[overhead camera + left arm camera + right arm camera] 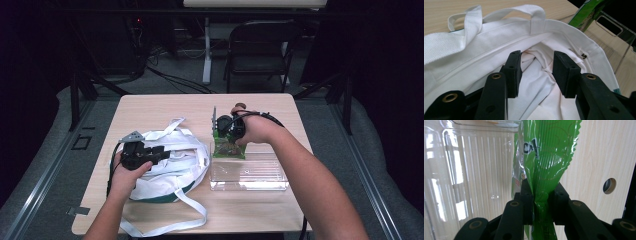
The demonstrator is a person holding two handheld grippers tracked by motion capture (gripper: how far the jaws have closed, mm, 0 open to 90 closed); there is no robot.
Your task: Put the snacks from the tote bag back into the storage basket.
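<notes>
Right claw (541, 202) pinching green snack packet (546, 157) at clear plastic bin (248, 172). Left claw (536, 72) spread inside white tote bag (499, 37) mouth on desk (150, 107).

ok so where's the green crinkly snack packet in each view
High view: the green crinkly plastic snack packet is right of centre, under the right gripper, at the left end of the clear plastic bin.
Left gripper view: a green sliver at the top right, beyond the white canvas tote bag.
Right gripper view: centre, pinched between the fingers.
Shared landmark: the clear bin.
</notes>
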